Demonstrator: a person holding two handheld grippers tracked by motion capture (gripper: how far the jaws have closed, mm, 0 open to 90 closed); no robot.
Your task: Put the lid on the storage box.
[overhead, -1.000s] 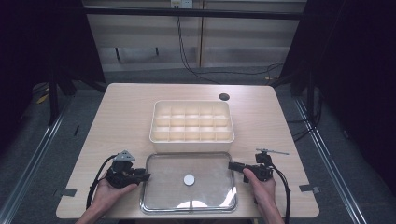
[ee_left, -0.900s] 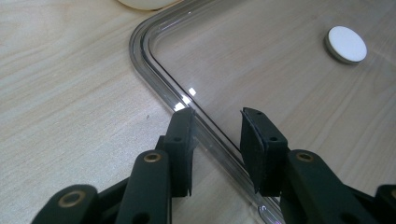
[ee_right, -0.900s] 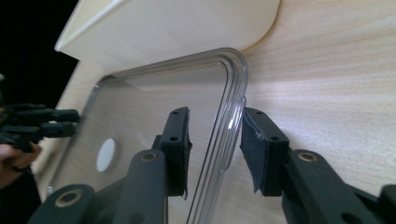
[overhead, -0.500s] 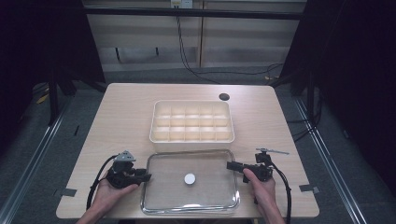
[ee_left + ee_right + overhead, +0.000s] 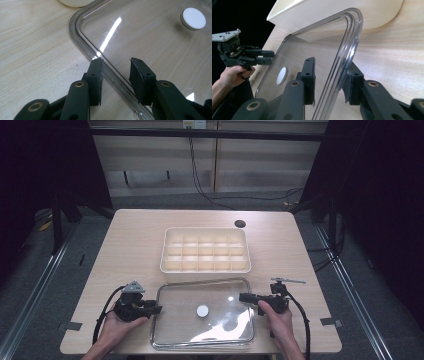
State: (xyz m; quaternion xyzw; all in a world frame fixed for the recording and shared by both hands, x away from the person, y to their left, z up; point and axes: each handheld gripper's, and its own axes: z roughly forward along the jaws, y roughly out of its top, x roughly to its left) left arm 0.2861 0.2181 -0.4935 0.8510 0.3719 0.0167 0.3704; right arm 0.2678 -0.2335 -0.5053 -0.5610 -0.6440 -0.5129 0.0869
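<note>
A clear lid (image 5: 200,332) with a white round knob (image 5: 202,310) lies flat in front of the cream compartment box (image 5: 205,268). My left gripper (image 5: 159,309) is at the lid's left edge. In the left gripper view its jaws (image 5: 116,61) straddle the lid's rim (image 5: 82,40) with gaps on both sides, and they have just been opening. My right gripper (image 5: 241,296), rolled onto its side, reaches over the lid's right edge. Its jaws (image 5: 331,63) have the rim (image 5: 352,37) between them and have just been closing. One pad (image 5: 310,75) still stands off the rim.
The box (image 5: 332,12) lies just behind the lid, and its near wall almost touches the lid's far rim. A dark round hole (image 5: 240,223) marks the table's far right. The left gripper (image 5: 270,57) and its hand show across the lid in the right gripper view.
My right gripper has edged a little leftward over the lid's rim. The glare on the lid has shifted. My left hand has stayed where it was.
</note>
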